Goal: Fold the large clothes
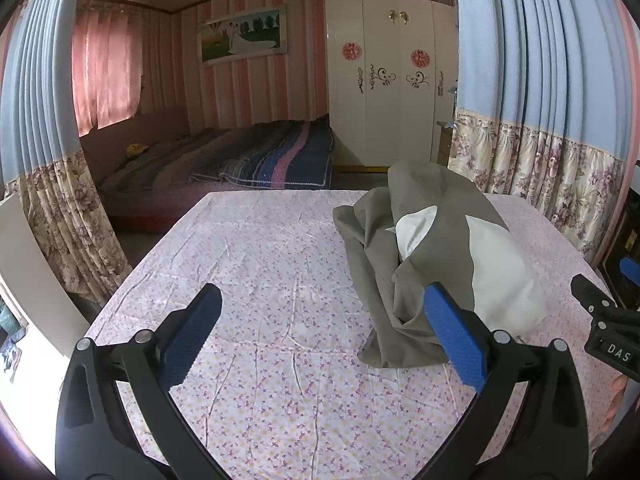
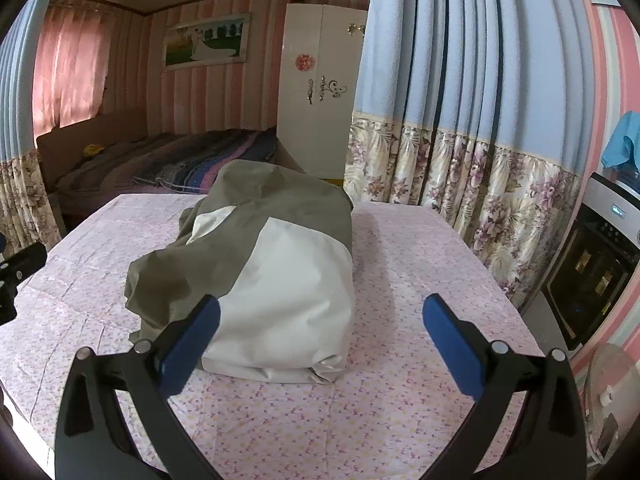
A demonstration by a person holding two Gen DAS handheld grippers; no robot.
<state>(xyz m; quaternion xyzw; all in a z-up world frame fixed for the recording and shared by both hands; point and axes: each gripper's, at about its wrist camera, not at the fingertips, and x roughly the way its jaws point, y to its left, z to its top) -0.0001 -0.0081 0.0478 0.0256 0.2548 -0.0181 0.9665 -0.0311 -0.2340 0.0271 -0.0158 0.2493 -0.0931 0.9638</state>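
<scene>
Olive-and-white garment (image 2: 256,264) lying in a loose, rumpled bundle on the bench (image 1: 260,280); left claw (image 1: 320,336) and right claw (image 2: 320,340) both spread, empty; neat folding remains.

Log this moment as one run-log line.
garment: bunched heap on floral sheet | left gripper: open, empty | right gripper: open, empty

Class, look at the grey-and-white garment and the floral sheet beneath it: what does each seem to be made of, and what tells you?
Garment: seemingly thin woven cloth, matte, olive-grey with white panels; it holds crisp creases and puffy folds, perhaps a light synthetic. Sheet: likely printed cotton-like fabric, matte, with a small floral pattern and fine fold lines.
</scene>
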